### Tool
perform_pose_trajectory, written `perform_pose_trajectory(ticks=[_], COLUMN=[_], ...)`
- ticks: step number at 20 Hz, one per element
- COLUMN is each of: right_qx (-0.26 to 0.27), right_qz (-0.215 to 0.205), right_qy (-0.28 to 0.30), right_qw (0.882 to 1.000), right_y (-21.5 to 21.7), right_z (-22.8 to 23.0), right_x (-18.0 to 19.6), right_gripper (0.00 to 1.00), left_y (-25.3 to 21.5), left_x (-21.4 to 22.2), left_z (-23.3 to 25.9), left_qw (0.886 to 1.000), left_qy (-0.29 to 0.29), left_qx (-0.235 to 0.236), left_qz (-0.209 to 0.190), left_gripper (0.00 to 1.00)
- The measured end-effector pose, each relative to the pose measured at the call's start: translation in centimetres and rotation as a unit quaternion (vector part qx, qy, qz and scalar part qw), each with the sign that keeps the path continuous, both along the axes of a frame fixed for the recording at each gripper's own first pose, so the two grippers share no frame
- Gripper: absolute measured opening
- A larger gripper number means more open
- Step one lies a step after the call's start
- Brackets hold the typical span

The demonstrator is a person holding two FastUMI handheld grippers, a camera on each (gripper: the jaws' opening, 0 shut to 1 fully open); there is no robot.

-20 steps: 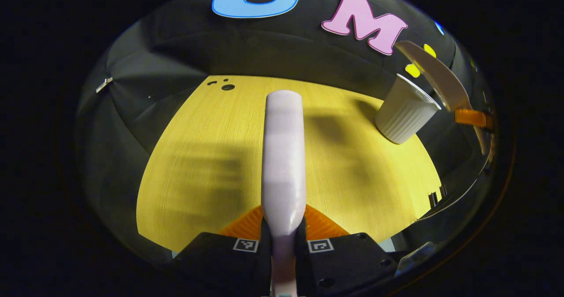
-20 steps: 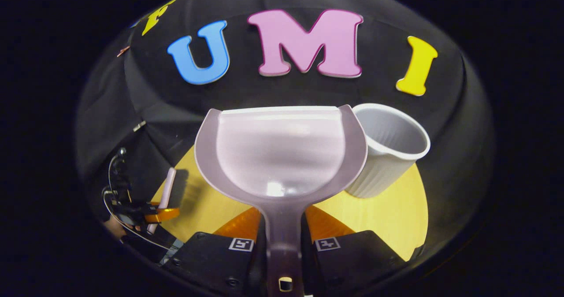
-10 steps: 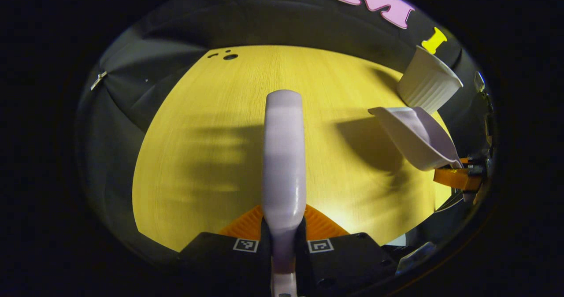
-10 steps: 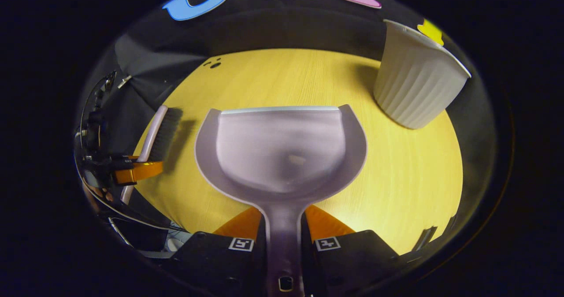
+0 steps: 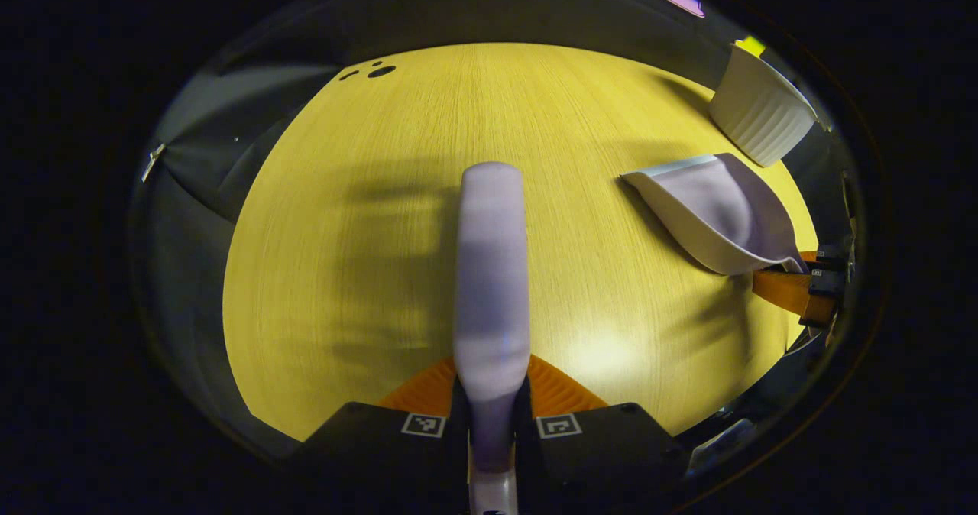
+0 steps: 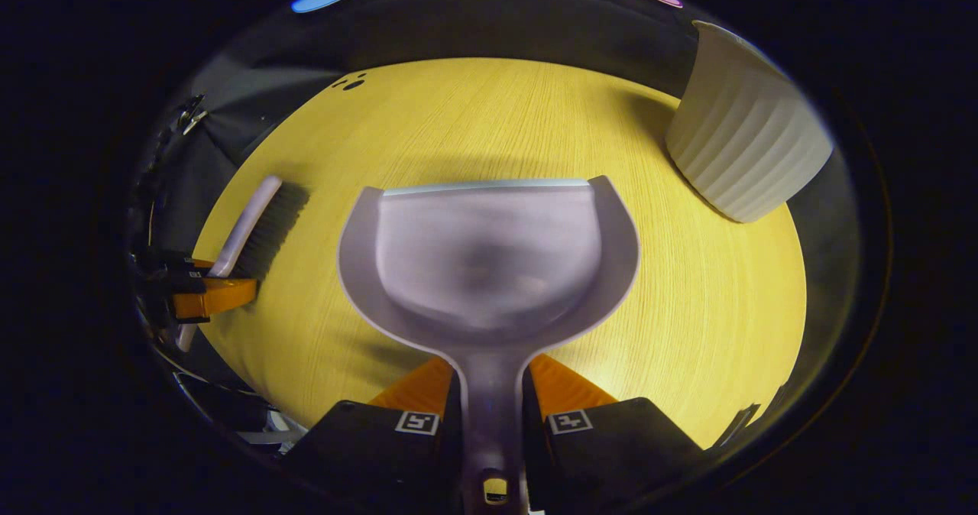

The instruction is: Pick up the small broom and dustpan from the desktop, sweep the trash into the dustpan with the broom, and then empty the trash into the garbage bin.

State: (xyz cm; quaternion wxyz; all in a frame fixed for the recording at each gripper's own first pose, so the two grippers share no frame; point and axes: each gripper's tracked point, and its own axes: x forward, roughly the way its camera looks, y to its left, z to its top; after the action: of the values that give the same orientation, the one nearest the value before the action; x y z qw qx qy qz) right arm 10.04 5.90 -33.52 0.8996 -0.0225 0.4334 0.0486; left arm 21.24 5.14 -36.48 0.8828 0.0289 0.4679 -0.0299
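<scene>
In the left gripper view, the left gripper [image 5: 491, 400] sits at the bottom centre with both fingers pressed tight on the handle of a small broom [image 5: 491, 270], whose pale lilac back runs straight up the middle over a yellow wood-grain desktop [image 5: 344, 255]. To the right of the broom, well apart from it, lies a pale lilac dustpan [image 5: 714, 209], its flat front lip turned toward the middle of the desk and its handle end meeting the right gripper [image 5: 798, 289] at the far right edge. Beyond the dustpan, near the back right of the desk, stands a white ribbed garbage bin [image 5: 760, 114], upright. A few small dark holes [image 5: 380, 72] mark the desktop at its far left corner. In the right gripper view, the right gripper [image 6: 493, 423] is clamped on the dustpan's handle — both fingers close against it — and the dustpan [image 6: 489, 263] spreads wide across the centre, low over the desktop [image 6: 688, 309]; whether it touches the surface cannot be told. Its scoop looks bare, though blurred. The garbage bin [image 6: 745, 137] stands at upper right. At far left the broom [image 6: 256, 221], dark bristles facing the dustpan, is held by the left gripper [image 6: 210, 297].
</scene>
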Motion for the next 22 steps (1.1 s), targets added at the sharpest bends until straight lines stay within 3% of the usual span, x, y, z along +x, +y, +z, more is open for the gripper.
perform_pose_trajectory(ticks=[2, 3, 4, 7, 11, 15, 19, 22], right_qx=[-0.002, 0.000, 0.004, 0.016, 0.014, 0.009, 0.023, 0.029], right_qz=[0.004, 0.003, 0.000, -0.004, -0.006, -0.019, -0.019, -0.016], right_qy=[0.006, 0.006, 0.004, 0.003, -0.025, -0.109, -0.212, -0.315], right_qw=[1.000, 1.000, 1.000, 1.000, 1.000, 0.994, 0.977, 0.949], right_y=[0.1, 0.1, 0.2, 0.6, 0.2, -1.2, -1.2, -0.9], right_z=[-0.3, -0.3, -0.2, 0.2, 2.4, 9.4, 17.5, 24.3], right_x=[0.0, -0.1, 0.1, 0.0, -0.6, -1.7, -2.9, -4.2], right_gripper=[0.38, 0.34, 0.39, 0.45, 0.98, 0.98, 0.98, 0.98], left_y=[-0.3, -0.4, -0.5, -0.5, -1.0, -0.7, -1.1, 0.0], left_x=[0.5, 0.7, 0.6, 0.4, -0.6, -2.3, -4.4, -6.3], left_z=[0.1, 0.1, 0.1, 0.6, 3.6, 9.6, 18.0, 25.3], left_qw=[1.000, 1.000, 1.000, 1.000, 0.999, 0.992, 0.966, 0.924], left_qy=[0.000, 0.001, 0.003, 0.001, -0.036, -0.119, -0.249, -0.380], left_qx=[0.002, 0.002, -0.001, -0.018, -0.038, -0.038, -0.067, -0.034], left_qz=[0.000, -0.001, -0.002, 0.004, 0.011, 0.026, 0.025, 0.024], left_gripper=[0.29, 0.32, 0.31, 0.41, 0.97, 0.96, 0.96, 0.96])
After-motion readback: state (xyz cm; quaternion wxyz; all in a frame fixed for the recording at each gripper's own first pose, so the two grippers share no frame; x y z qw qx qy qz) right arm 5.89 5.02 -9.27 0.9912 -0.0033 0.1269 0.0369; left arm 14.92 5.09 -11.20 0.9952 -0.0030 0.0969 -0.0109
